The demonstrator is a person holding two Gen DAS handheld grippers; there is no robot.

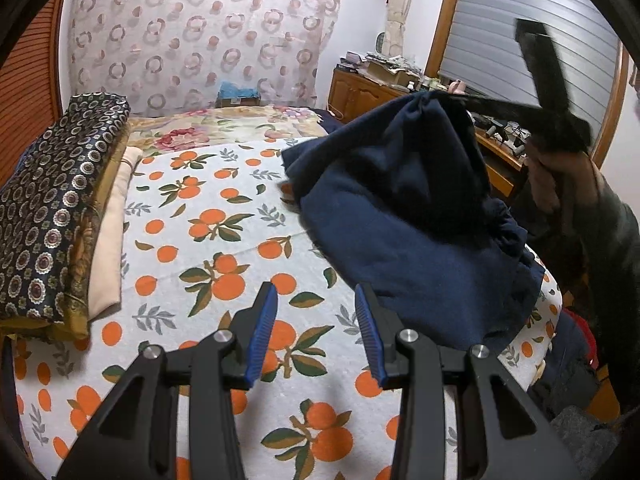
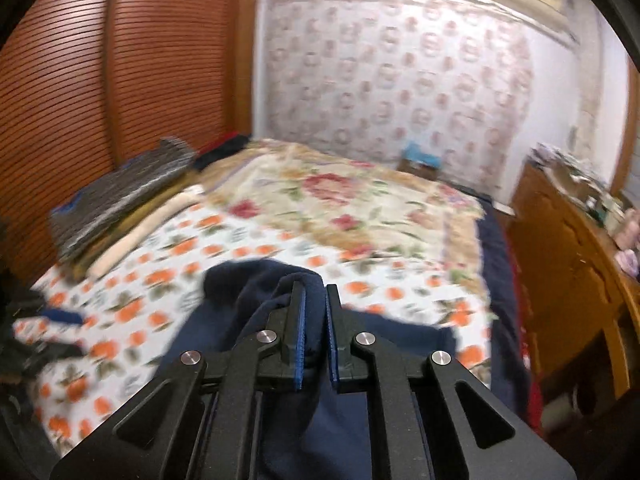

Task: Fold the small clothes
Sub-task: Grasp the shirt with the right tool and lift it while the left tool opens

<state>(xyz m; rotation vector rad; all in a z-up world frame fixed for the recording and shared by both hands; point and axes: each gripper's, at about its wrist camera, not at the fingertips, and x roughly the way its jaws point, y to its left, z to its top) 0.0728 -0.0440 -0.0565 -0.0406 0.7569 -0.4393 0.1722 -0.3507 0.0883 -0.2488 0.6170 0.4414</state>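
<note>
A navy blue garment (image 1: 400, 220) hangs bunched over the right side of the orange-print bedspread (image 1: 200, 240), with its lower edge resting on the bed. My right gripper (image 2: 315, 292) is shut on a fold of the navy garment (image 2: 248, 292). In the left wrist view it is a blurred black shape held by a person's hand (image 1: 560, 176), pulling the cloth's top upward. My left gripper (image 1: 316, 292) hovers open above the bedspread just left of the garment's near edge, with nothing between its blue pads.
A stack of folded patterned cloths (image 1: 52, 208) and a cream folded piece (image 1: 112, 232) lie along the bed's left side. A floral blanket (image 2: 340, 200) covers the far half. A cluttered wooden dresser (image 2: 568, 280) stands right and a slatted wardrobe (image 2: 100, 100) left.
</note>
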